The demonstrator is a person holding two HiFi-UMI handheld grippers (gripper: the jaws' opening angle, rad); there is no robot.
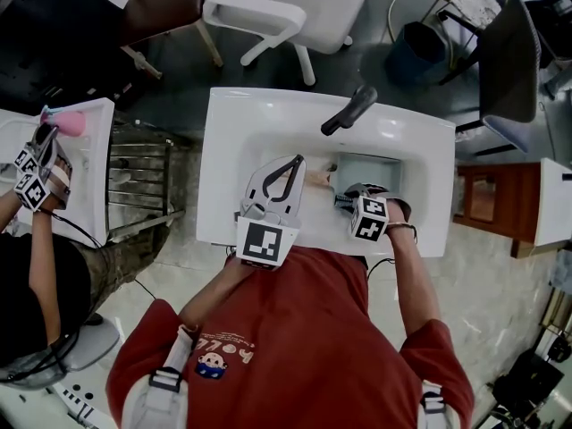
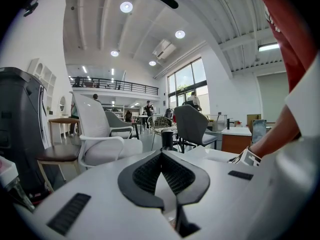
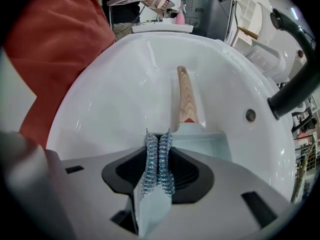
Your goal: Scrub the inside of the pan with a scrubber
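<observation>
As tongs [image 3: 158, 135] pinch scrubber [image 3: 159, 161], sink [image 3: 112, 96], maybe office [image 2: 150, 84]

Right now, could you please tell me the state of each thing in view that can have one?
Left gripper: shut, empty.
Right gripper: shut on the scrubber.
Scrubber: pinched between the right jaws.
Pan: right way up in the sink, nothing seen in it.
Faucet: no water seen running.

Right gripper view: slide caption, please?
Right tongs clamp a silvery wire scrubber over a pale wooden-handled pan in a white sink.
</observation>
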